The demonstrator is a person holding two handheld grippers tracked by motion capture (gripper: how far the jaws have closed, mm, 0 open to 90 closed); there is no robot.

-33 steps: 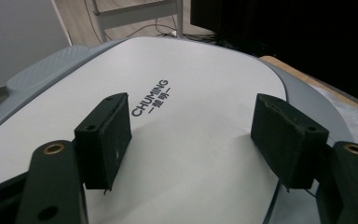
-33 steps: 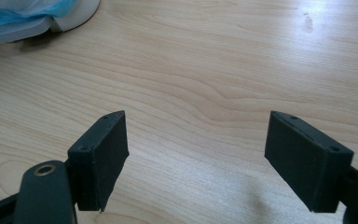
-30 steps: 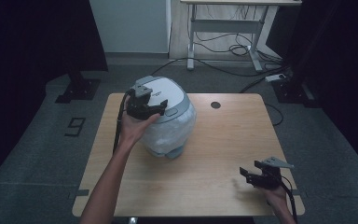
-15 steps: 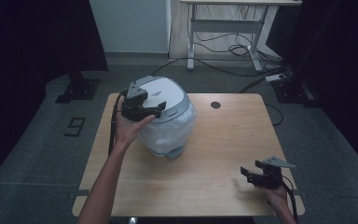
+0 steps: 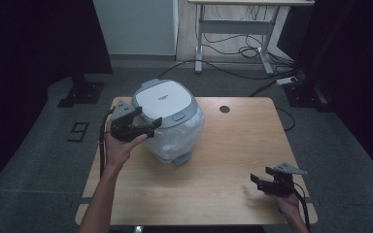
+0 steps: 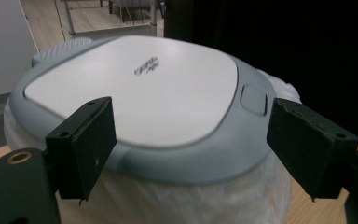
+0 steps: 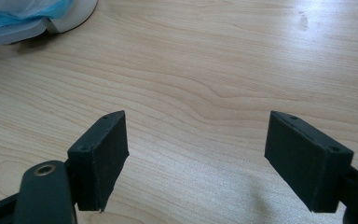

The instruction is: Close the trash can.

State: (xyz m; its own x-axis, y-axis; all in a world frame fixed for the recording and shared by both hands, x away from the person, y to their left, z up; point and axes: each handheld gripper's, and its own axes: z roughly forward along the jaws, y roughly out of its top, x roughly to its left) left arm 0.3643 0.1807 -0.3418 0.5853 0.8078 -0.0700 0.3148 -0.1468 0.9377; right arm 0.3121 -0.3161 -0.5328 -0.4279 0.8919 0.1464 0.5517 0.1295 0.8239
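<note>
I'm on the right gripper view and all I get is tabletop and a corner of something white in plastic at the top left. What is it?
Observer: A rice cooker, its body wrapped in clear plastic, standing at the far left of the table.
Operator: Is it shut?
Observer: Yes, the white lid lies flat and closed, with a button set in its grey rim.
Operator: Where is the left tool?
Observer: The left tool is at the cooker's left side, level with the lid rim. Its jaws have just been opening and grip nothing.
</note>
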